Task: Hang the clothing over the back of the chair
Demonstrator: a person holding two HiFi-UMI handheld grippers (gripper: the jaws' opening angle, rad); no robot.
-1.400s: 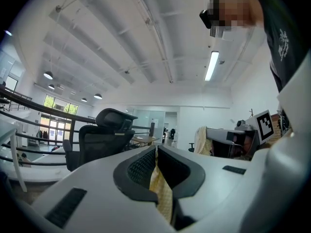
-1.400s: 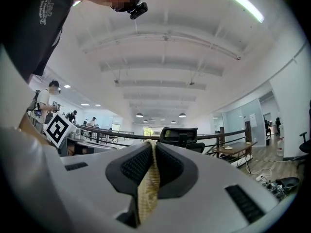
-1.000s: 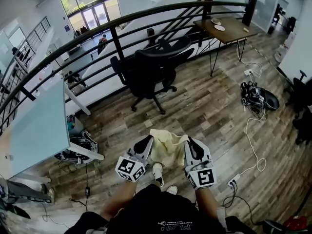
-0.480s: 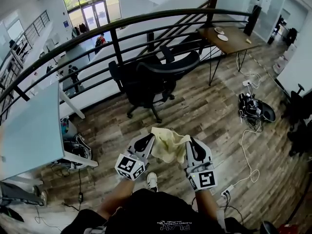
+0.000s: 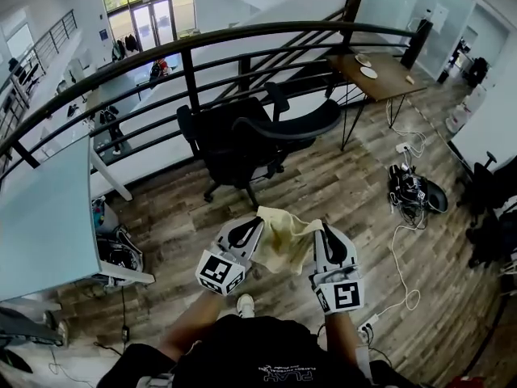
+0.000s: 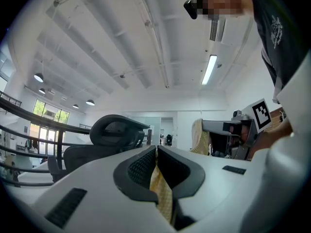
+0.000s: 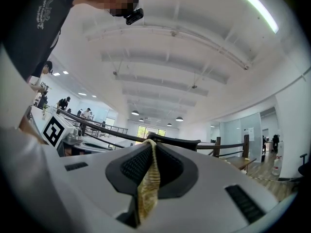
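Jaws clamp the yellow clothing (image 5: pixel 284 239) on both my left gripper (image 5: pixel 257 221) and right gripper (image 5: pixel 320 229); over 1 second I've carried it nearer the black chair (image 5: pixel 242 136).

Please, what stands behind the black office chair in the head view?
Behind the chair runs a black railing. Through its bars a lower floor with people shows. The chair covers part of the lower bars and the floor edge there, so these cannot be seen.

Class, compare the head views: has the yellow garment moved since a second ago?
Yes. The yellow garment is nearer the black office chair than before.
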